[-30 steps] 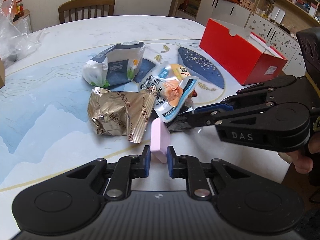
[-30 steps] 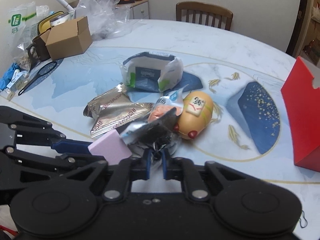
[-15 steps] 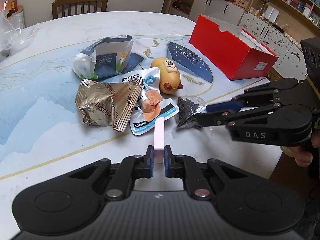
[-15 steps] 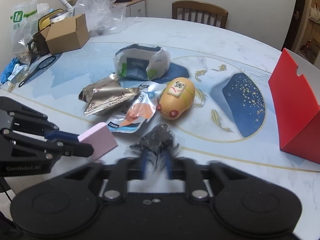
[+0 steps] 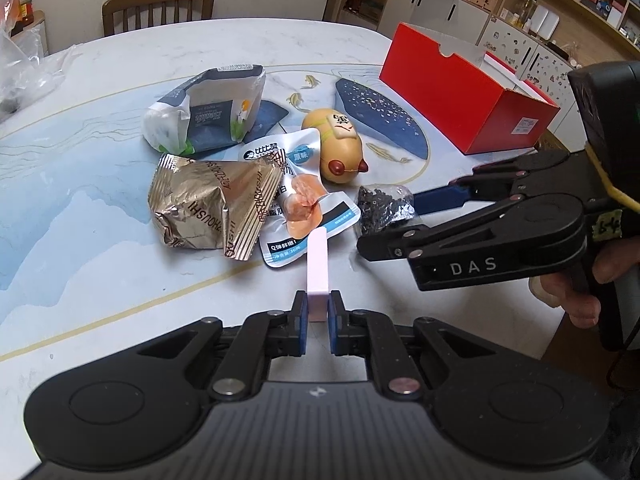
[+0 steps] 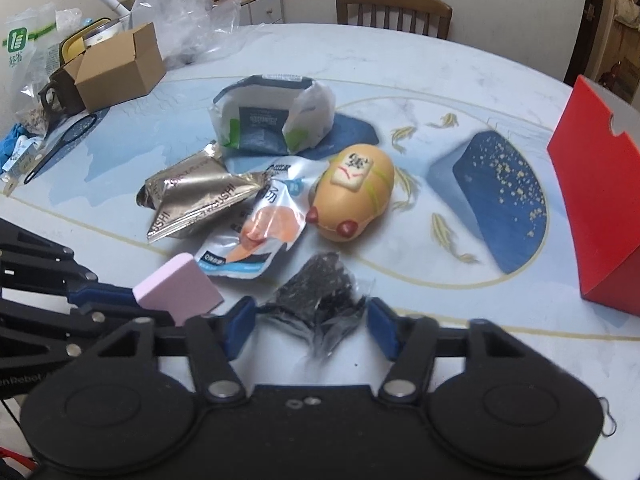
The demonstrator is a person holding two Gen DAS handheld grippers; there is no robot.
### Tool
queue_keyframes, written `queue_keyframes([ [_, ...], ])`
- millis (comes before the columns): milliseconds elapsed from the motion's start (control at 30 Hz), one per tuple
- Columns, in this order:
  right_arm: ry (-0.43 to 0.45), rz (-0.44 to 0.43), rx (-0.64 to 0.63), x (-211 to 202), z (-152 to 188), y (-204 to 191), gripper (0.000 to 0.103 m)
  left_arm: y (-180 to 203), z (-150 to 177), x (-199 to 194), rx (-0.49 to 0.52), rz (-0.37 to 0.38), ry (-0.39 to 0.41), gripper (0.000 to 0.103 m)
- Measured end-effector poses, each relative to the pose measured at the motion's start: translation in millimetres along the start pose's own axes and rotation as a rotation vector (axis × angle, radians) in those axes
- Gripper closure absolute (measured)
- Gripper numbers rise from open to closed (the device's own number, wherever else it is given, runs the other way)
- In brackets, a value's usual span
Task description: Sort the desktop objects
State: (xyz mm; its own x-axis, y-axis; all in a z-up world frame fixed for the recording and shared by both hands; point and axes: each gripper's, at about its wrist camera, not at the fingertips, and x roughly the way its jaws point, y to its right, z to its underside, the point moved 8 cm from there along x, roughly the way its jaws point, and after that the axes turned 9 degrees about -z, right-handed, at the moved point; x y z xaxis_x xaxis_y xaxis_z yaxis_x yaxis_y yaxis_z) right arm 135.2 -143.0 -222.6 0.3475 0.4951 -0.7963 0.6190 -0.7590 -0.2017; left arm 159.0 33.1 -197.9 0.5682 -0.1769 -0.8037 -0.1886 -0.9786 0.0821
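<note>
My left gripper (image 5: 318,312) is shut on a pink eraser block (image 5: 317,268), held on edge above the table's near side; the block also shows in the right wrist view (image 6: 178,290). My right gripper (image 6: 310,322) is open, its jaws spread either side of a small clear bag of black bits (image 6: 320,294) lying on the table, also seen in the left wrist view (image 5: 384,206). Beyond lie a gold foil packet (image 5: 208,208), a white-and-blue snack pouch (image 5: 298,196), a tan hamster toy (image 5: 338,146) and a white-navy bag (image 5: 212,110).
A red open box (image 5: 464,92) stands at the table's right side. A cardboard box (image 6: 120,66), plastic bags (image 6: 184,12) and a dark mug (image 6: 56,92) crowd the far left. A wooden chair (image 6: 394,10) stands behind the round table (image 6: 460,80).
My right gripper pulled the bag of black bits back from the pile, set it on the table and opened. My left gripper drew back, turning the pink block on edge.
</note>
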Motion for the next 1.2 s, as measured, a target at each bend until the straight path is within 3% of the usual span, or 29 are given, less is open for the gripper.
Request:
queue_keyframes([
  [133, 0.012, 0.002, 0.005, -6, -1, 2, 0.054, 1, -4, -2, -0.008, 0.011, 0.009, 0.094],
  [200, 0.023, 0.007, 0.015, -13, -2, 5, 0.064, 3, -7, -4, -0.01, 0.025, 0.017, 0.094],
  [367, 0.068, 0.028, 0.045, -36, -2, 17, 0.07, 13, -19, -13, -0.008, 0.061, 0.04, 0.094],
  [633, 0.125, 0.061, 0.114, -69, -2, 39, 0.07, 28, -36, -18, 0.011, 0.089, 0.063, 0.095],
  [867, 0.115, 0.065, 0.148, -77, 10, 54, 0.07, 39, -30, -2, 0.085, 0.052, 0.004, 0.094],
  [967, 0.106, 0.062, 0.154, -76, 15, 56, 0.07, 48, -24, 2, 0.145, 0.05, -0.002, 0.078],
  [1033, 0.102, 0.057, 0.157, -76, 18, 57, 0.07, 53, -22, 5, 0.165, 0.05, -0.002, 0.041],
  [1067, 0.099, 0.056, 0.158, -76, 19, 57, 0.07, 54, -21, 6, 0.166, 0.049, -0.001, 0.037],
  [1200, 0.09, 0.052, 0.165, -75, 24, 58, 0.07, 59, -20, 17, 0.192, 0.028, -0.021, 0.037],
])
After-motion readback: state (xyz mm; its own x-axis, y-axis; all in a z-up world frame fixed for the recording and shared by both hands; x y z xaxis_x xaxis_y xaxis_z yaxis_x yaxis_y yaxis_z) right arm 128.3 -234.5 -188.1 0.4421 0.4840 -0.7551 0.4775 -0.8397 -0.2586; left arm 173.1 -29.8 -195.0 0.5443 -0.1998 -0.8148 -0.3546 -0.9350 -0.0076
